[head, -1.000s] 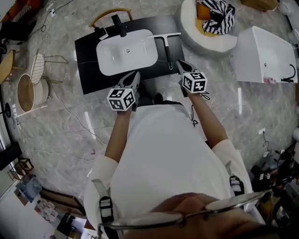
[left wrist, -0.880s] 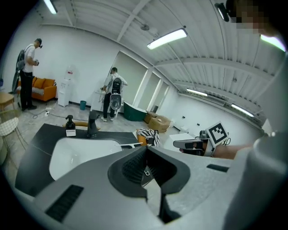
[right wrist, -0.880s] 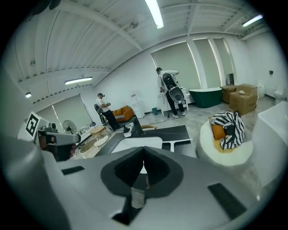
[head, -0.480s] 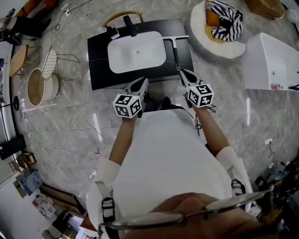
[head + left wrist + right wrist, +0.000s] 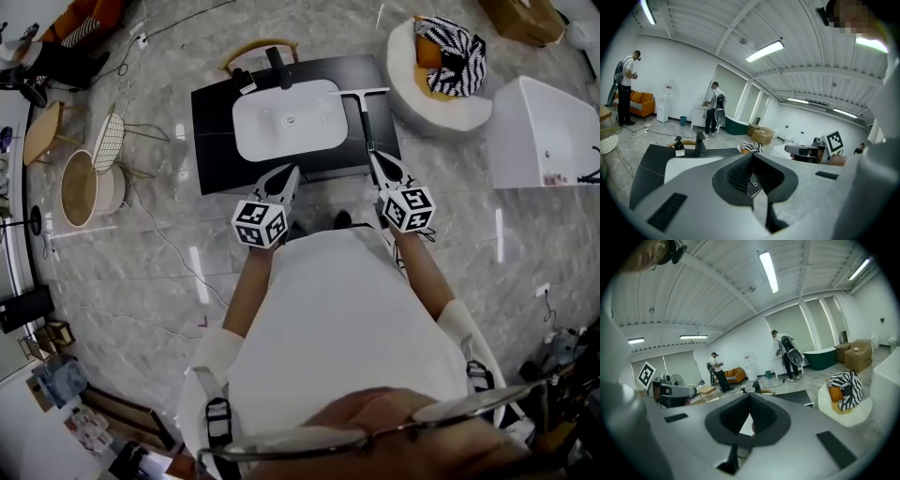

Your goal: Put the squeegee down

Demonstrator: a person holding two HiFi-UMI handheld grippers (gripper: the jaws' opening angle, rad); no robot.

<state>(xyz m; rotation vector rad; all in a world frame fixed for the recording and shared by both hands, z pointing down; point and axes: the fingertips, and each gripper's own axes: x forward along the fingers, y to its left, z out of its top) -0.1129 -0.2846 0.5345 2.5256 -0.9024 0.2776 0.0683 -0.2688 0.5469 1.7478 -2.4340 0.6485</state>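
Squeegee [image 5: 367, 122] lies on the countertop [image 5: 214, 141] just ahead of the right gripper [image 5: 382, 167]; that and the left gripper [image 5: 287, 180] are closed, empty. Retreat without nudging it.

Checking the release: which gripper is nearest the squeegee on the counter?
The right gripper: it sits just short of the handle end of the squeegee. The left gripper is in front of the basin, farther off.

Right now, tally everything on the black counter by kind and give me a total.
Basin: 1
Faucet: 1
Pump bottle: 1
Squeegee: 1
Total on the black counter: 4
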